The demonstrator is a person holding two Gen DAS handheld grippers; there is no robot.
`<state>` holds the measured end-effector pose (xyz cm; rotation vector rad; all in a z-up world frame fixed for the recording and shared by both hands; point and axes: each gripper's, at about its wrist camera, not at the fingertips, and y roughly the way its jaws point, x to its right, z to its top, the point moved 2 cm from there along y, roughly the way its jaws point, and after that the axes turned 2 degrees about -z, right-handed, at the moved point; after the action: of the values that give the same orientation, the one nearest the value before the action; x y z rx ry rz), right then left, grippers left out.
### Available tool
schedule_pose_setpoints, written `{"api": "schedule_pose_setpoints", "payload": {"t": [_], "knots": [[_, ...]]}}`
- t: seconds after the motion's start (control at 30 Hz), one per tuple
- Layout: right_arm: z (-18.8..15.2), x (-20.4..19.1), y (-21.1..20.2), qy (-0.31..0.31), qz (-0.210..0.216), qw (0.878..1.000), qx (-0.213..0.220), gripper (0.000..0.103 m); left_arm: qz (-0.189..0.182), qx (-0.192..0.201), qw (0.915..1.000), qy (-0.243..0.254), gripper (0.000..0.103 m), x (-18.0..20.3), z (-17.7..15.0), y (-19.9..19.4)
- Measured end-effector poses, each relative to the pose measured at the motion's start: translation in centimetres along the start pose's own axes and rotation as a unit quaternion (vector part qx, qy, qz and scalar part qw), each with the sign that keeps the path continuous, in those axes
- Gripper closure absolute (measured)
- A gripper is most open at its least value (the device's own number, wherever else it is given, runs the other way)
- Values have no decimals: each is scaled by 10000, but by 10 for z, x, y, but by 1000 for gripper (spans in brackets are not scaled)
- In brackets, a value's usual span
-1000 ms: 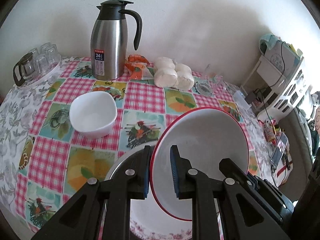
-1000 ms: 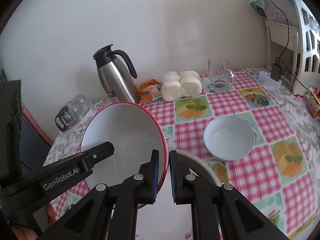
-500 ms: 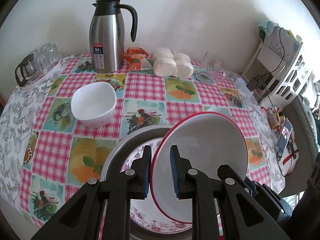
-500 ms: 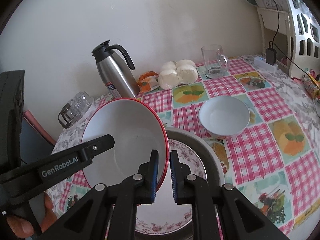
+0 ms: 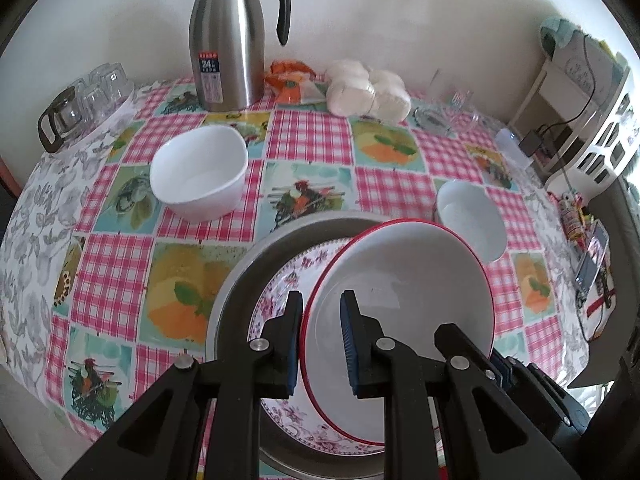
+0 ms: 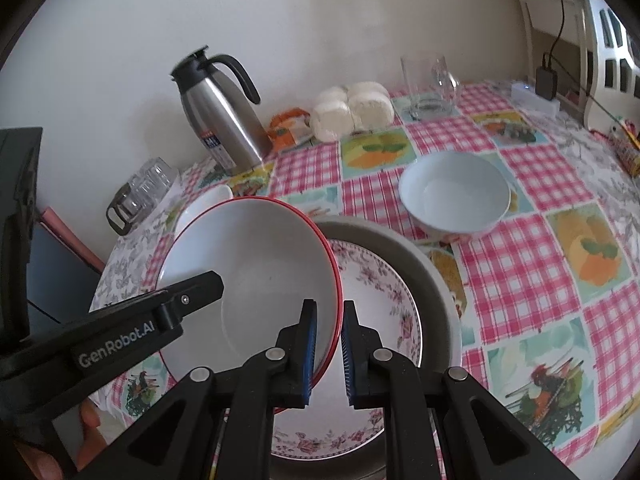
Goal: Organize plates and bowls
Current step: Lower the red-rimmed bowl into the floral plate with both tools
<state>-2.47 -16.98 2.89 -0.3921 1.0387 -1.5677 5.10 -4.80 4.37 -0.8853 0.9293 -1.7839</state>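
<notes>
A white bowl with a red rim [image 5: 404, 292] [image 6: 256, 280] is held tilted between both grippers. My left gripper [image 5: 320, 344] is shut on its left rim. My right gripper [image 6: 329, 354] is shut on its right rim. Under it a floral plate [image 5: 280, 300] [image 6: 384, 300] lies in a grey metal pan [image 5: 256, 256] [image 6: 424, 268]. A white bowl [image 5: 198, 174] stands at the left, partly hidden in the right wrist view [image 6: 204, 204]. Another white bowl [image 5: 470, 220] [image 6: 454, 196] stands at the right.
A steel thermos jug [image 5: 228, 36] [image 6: 218, 114], wrapped white buns [image 5: 366, 92] [image 6: 350, 110], an orange packet [image 5: 290, 80] and a glass mug [image 6: 428, 84] stand along the wall. Upturned glasses [image 5: 86, 102] sit far left. A white shelf [image 5: 588, 92] stands beyond the table's right edge.
Both grippers have lowered the red-rimmed bowl toward the floral plate in the pan, and the cameras tipped down so more of the plate and table shows.
</notes>
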Motion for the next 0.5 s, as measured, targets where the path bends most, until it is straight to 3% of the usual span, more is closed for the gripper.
{"api": "schedule_pose_setpoints", "payload": {"t": [0.5], "knots": [[-5,2,14,55,-60,9997,-214,90,120,-287,9995,-55,84,-1,-2,15]]}}
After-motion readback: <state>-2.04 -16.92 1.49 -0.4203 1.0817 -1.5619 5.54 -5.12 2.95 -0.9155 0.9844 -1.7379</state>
